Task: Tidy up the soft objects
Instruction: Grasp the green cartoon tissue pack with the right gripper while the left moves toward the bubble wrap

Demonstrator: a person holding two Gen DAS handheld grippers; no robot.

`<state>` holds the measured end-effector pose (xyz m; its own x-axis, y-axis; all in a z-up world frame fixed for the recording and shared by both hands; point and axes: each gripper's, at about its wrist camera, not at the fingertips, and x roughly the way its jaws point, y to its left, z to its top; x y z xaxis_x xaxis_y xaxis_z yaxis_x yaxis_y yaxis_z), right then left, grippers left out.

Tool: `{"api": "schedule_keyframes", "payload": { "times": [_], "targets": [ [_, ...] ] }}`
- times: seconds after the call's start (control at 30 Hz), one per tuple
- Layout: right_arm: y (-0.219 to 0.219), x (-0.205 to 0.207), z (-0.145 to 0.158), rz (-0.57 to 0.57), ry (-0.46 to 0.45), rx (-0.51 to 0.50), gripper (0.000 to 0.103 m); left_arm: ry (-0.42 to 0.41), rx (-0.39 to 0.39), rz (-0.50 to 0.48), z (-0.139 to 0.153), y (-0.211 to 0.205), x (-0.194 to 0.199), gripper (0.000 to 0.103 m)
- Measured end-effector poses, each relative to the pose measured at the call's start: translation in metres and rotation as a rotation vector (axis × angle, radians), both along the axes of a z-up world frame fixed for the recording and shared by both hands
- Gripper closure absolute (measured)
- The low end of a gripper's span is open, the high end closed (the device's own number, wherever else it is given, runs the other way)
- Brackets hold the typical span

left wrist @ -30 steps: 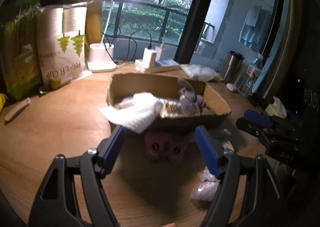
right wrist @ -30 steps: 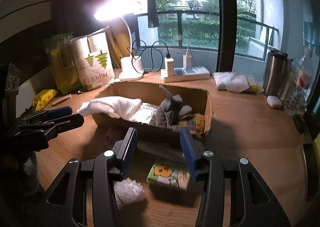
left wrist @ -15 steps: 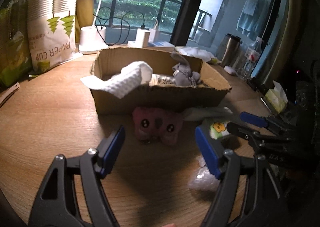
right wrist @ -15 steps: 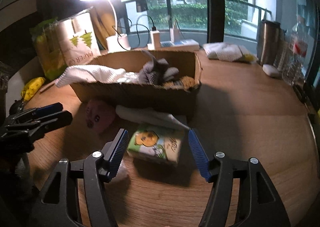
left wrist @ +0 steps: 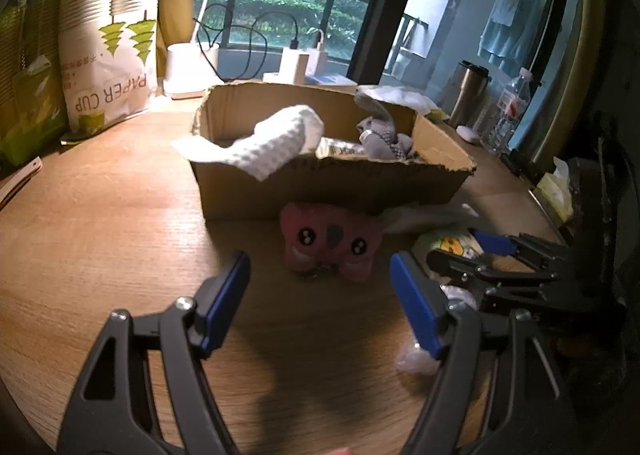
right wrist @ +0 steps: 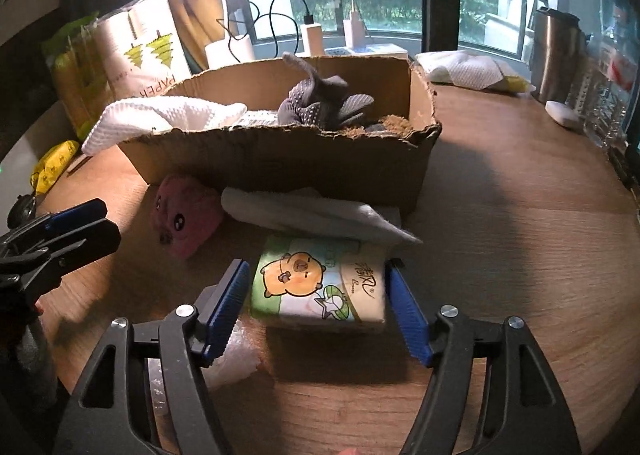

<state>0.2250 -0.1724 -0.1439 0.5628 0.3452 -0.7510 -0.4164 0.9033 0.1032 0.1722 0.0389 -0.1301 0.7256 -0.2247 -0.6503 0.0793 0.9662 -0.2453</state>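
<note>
A pink plush toy (left wrist: 330, 241) lies on the wooden table against the front of a cardboard box (left wrist: 320, 187). My left gripper (left wrist: 318, 257) stands open just short of it, nothing between its fingers. The box holds a white waffle towel (left wrist: 276, 139) and a grey knitted toy (right wrist: 320, 103). My right gripper (right wrist: 317, 265) straddles a tissue pack (right wrist: 320, 287) printed with a cartoon bear. Its jaws are opening, and the pads stand close beside the pack without pressing it. A crumpled white cloth (right wrist: 312, 215) lies between pack and box.
A piece of bubble wrap (right wrist: 232, 363) lies under the right gripper's left finger. A paper cup bag (left wrist: 108, 55), a lamp base, chargers with cables, a steel tumbler (right wrist: 556, 55) and bottles line the back and right edge.
The right gripper has come down over the tissue pack and its jaws have widened around it. The left gripper has sunk and tilted, bringing the pink plush closer.
</note>
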Motion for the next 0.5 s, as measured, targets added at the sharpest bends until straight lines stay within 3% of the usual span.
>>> {"api": "schedule_keyframes", "payload": {
  "times": [0.5],
  "targets": [
    [-0.039, -0.009, 0.004, -0.047, -0.003, 0.037, 0.035, 0.025, 0.042, -0.085, -0.001, -0.045, 0.002, 0.029]
  ]
}}
